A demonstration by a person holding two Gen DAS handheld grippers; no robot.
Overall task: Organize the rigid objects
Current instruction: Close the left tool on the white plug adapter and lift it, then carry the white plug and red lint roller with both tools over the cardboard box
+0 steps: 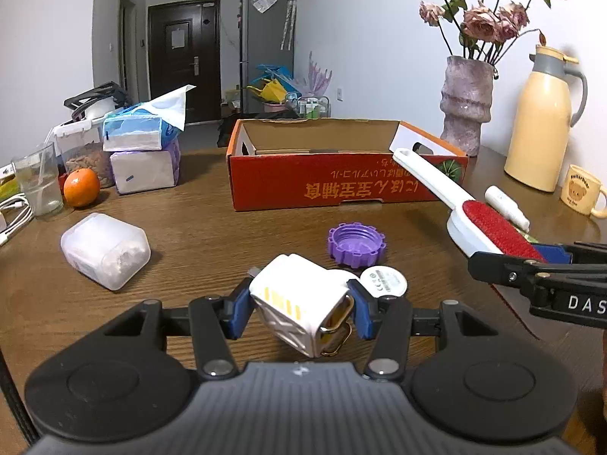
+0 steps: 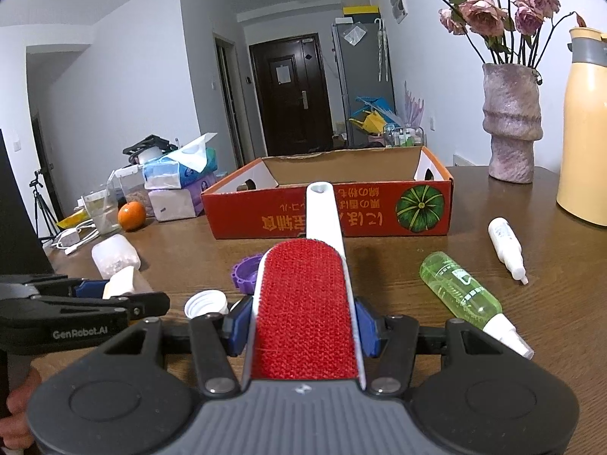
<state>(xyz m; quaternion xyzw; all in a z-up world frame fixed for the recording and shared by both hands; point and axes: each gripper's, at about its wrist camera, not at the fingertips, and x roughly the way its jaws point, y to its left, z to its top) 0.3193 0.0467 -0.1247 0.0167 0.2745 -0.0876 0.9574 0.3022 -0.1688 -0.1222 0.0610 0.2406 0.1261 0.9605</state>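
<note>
Apparently the sorting is only getting underway: the red box (image 2: 330, 208) is showing nothing inside from these angles, though its floor is mostly hidden behind the near wall. The left tool (image 1: 301, 305) is gripping a white charger (image 1: 303, 303) between its blue pads, holding it tilted above the surface (image 1: 197, 235) with its folding prongs turned toward the camera. The right tool (image 2: 303, 326) is clamping a lint brush (image 2: 307, 303) by its red bristle head, with the white handle pointing forward toward the box. Both items are hard and look firmly held. Several things are waiting on the surface: a purple cap (image 1: 356, 244) just ahead of the charger, a white disc (image 1: 383, 282) beside it, a white cap (image 2: 206, 303), a clear tub (image 1: 106, 250) lying on its side, a green spray bottle (image 2: 461, 292) and a small white bottle (image 2: 506, 246). Judging by that, most of the task is remaining.
</note>
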